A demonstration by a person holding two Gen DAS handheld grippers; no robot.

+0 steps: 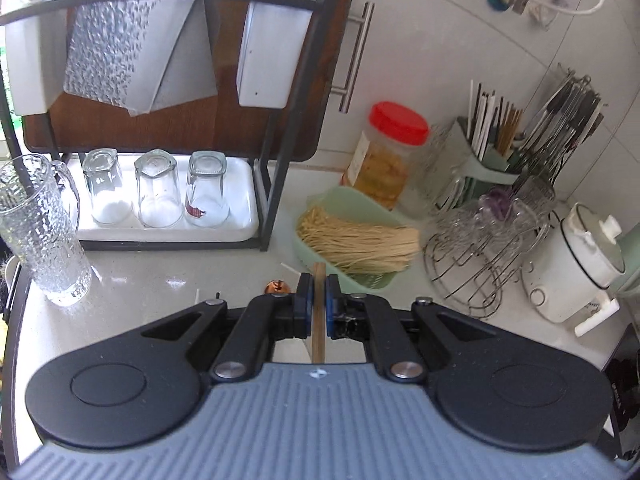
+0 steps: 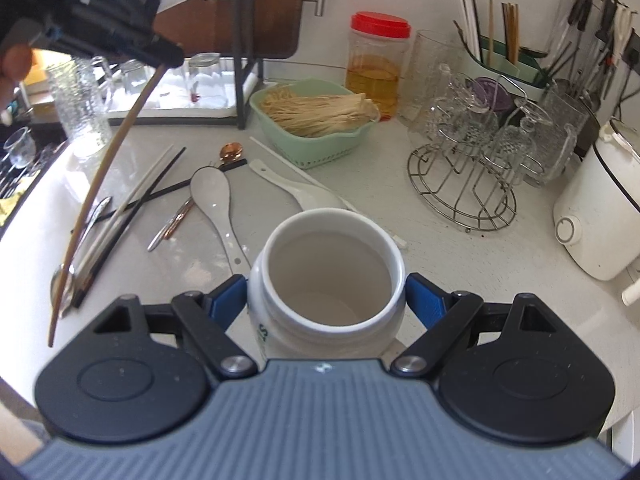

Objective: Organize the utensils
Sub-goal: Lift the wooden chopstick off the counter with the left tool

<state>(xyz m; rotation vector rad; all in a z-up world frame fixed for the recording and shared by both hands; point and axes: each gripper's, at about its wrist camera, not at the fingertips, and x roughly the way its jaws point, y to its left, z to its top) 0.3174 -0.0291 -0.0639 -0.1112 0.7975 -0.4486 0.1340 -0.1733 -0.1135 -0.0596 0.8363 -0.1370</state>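
Right wrist view: right claw clamps white jar on bench; left claw pinches chopstick, raised left of jar. Aim tip into jar mouth, keep jar steady.

A home kitchen: a pale countertop backed by white tile, a dish rack holding upturned glasses, a chopstick caddy, a wire cup stand, noodles in a green basket.
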